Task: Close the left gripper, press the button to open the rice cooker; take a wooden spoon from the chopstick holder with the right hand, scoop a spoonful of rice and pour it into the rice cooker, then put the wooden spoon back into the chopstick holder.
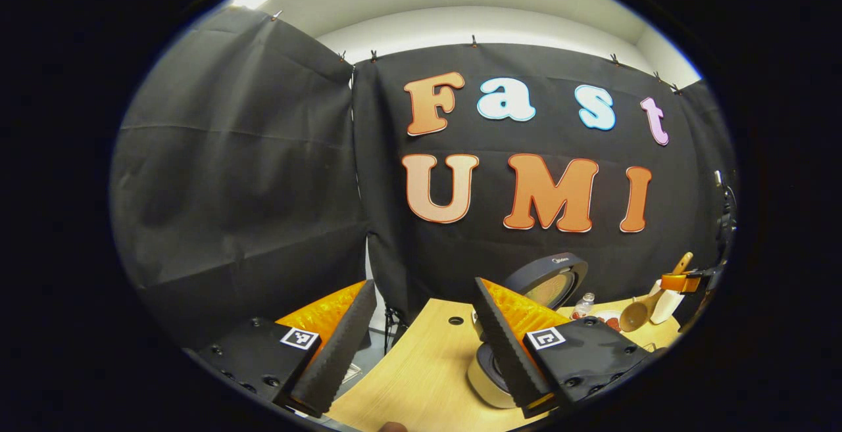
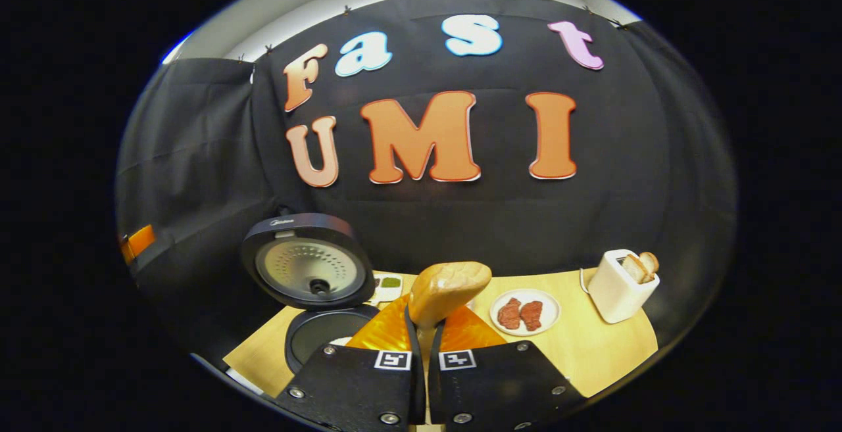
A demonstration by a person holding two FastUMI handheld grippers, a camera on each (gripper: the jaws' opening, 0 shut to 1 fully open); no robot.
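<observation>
Gripping the wooden spoon (image 2: pixel 449 290) by its handle, the right claw (image 2: pixel 421 327) has both fingers pressed in tight on it, jaws nearly together, spoon bowl sticking up above the fingertips; whether rice sits in the bowl cannot be told from this angle. Just left of that claw sits the rice cooker (image 2: pixel 314 336) on the tabletop (image 2: pixel 592 346), lid (image 2: pixel 306 261) swung fully up and standing upright, dark inner pot exposed below it. Behind the spoon, toward the wall, a small tray (image 2: pixel 388 285) with something green in it. Right of the spoon, a white plate (image 2: pixel 525 312) with two reddish-brown pieces on it, and farther right near the tabletop edge a white toaster (image 2: pixel 617 287) with bread slices poking out the top. In the left gripper view, the left claw (image 1: pixel 418 340) is spread wide, jaws well apart, holding nothing, hanging over the near left part of the tabletop (image 1: pixel 421 373). The rice cooker (image 1: pixel 490 379) shows partly behind its right finger, lid (image 1: pixel 549 281) raised. Farther right in that view the right claw (image 1: pixel 681 282) holds the wooden spoon (image 1: pixel 641 310), bowl end tilted down, just beside a white chopstick holder (image 1: pixel 669 304). A small clear bottle (image 1: pixel 583 304) stands between cooker lid and spoon.
</observation>
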